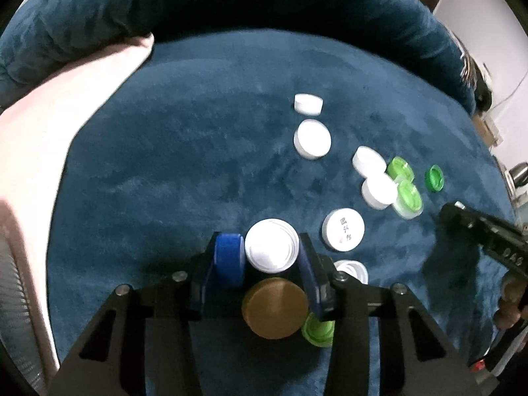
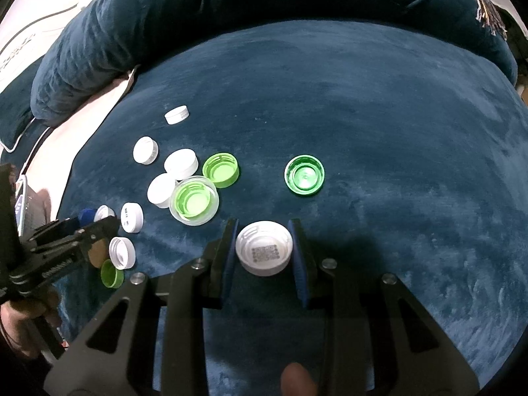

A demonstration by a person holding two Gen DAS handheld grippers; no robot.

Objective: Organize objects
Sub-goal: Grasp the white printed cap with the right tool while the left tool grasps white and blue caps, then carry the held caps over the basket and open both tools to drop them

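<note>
— Judging by their look, how would those caps have handled?

— Light, stiff plastic, I thought, with ribbed rims that gave the pads something to bite; the smooth tops looked slippery, so the rim, taken across its width, seemed the place to hold.

— And the right gripper (image 2: 264, 250)?

— It was clamped on the upturned white cap (image 2: 264, 251) with a printed code inside, one pad on each side of the rim, over the blue plush surface (image 2: 379, 115).

— The left gripper (image 1: 272, 249)?

— Its jaws stood partly apart with a blue cap (image 1: 229, 259) and an open white cap (image 1: 272, 244) side by side between them. Whether the pads truly pressed on the pair, I could not tell. A brown cap (image 1: 275, 307) lay just below, nearer the camera.
</note>
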